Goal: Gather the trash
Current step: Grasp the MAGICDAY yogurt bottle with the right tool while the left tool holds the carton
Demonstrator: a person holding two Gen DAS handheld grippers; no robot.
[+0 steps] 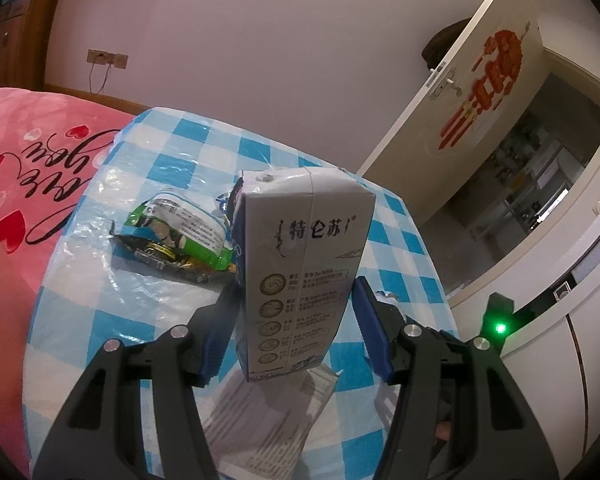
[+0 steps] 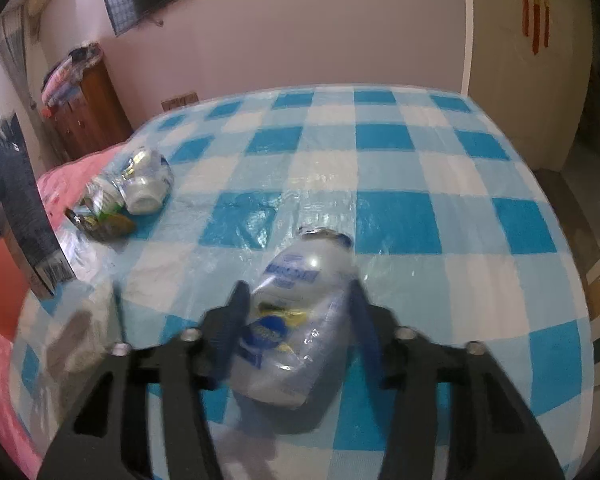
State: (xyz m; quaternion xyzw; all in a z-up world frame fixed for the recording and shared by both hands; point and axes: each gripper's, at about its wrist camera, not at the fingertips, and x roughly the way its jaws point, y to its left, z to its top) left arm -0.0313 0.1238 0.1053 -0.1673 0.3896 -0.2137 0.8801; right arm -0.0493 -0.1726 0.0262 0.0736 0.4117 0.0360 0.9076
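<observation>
Blue-padded jaws of the left gripper [image 1: 296, 320] pinch a grey milk carton [image 1: 300, 276] above the checked bench [image 1: 148, 320]. Right gripper [image 2: 298, 304] apparently grips a blurred plastic bottle [image 2: 296, 320]; wrappers [image 1: 172, 236] lie beyond.

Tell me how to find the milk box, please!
Look at the table with the blue-and-white checked cloth. Near its front edge, the left gripper has the milk box between its blue pads. It is tall, grey and boxy with black writing, unlike the crumpled green wrapper lying flat behind it.
</observation>
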